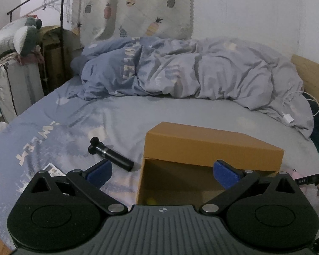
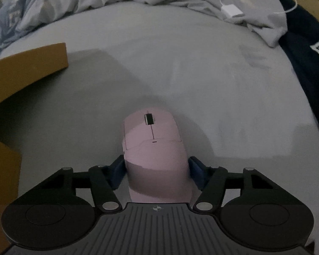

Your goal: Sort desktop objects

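Pink and smooth, the computer mouse [image 2: 153, 148] lies on the gray bed sheet [image 2: 202, 74], near the middle. The right gripper [image 2: 156, 171] has its blue pads [image 2: 194, 173] pressed on both sides of the round back, so it has hold of it (probably to lift it). To the left sits a brown cardboard box [image 1: 212, 146] with its top open, likely where things go. The left gripper [image 1: 161, 171] is wide open and holds nothing. Near it, left of the box, lies a black tube-shaped tool [image 1: 110, 154]. Far off, a soft blue blanket [image 1: 180, 68] is bunched up.
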A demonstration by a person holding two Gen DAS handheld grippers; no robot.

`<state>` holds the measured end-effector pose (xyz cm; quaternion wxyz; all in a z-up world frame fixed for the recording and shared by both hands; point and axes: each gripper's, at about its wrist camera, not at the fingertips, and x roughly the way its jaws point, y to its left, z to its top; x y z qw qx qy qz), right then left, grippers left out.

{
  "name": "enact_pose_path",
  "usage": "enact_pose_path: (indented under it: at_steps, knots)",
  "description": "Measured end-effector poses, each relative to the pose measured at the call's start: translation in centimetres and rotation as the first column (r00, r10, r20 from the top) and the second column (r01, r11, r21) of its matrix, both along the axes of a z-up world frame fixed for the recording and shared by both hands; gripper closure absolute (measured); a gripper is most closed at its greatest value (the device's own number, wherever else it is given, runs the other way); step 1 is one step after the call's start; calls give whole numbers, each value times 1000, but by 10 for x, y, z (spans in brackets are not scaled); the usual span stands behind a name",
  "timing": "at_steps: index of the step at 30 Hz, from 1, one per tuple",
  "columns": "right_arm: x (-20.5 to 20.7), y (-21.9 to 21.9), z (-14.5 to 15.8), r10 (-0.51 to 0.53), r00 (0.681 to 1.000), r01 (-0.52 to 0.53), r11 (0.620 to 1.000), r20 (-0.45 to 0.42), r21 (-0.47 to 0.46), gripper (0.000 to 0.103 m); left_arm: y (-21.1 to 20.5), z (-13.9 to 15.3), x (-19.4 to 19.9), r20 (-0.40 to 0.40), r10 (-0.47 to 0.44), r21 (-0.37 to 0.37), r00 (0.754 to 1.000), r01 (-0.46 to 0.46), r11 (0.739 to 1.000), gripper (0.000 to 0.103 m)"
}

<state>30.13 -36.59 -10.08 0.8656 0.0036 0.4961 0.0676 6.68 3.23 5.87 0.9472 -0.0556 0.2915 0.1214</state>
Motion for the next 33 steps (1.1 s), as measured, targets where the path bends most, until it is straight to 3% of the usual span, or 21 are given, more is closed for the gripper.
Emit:
enact_pose_path:
  at_steps: [10,18,25,33]
  knots:
    - [-34,-20,22,-104,994,103,994,23,48,39,-4,21,-28,57,-7,-13,998,8,1000,0]
    - [-81,-41,69,-159,983,148,982,91,119,39,-6,38,-54,118,-14,-27,993,17,999,0]
    - [-122,-41,133,-125,973,91,980,195,175,39,-3,49,-75,169,-12,-38,985,19,999,0]
    - [-171,-2,204,-3,944,-67,977,330,202,39,2,62,-97,225,-12,-37,974,21,999,0]
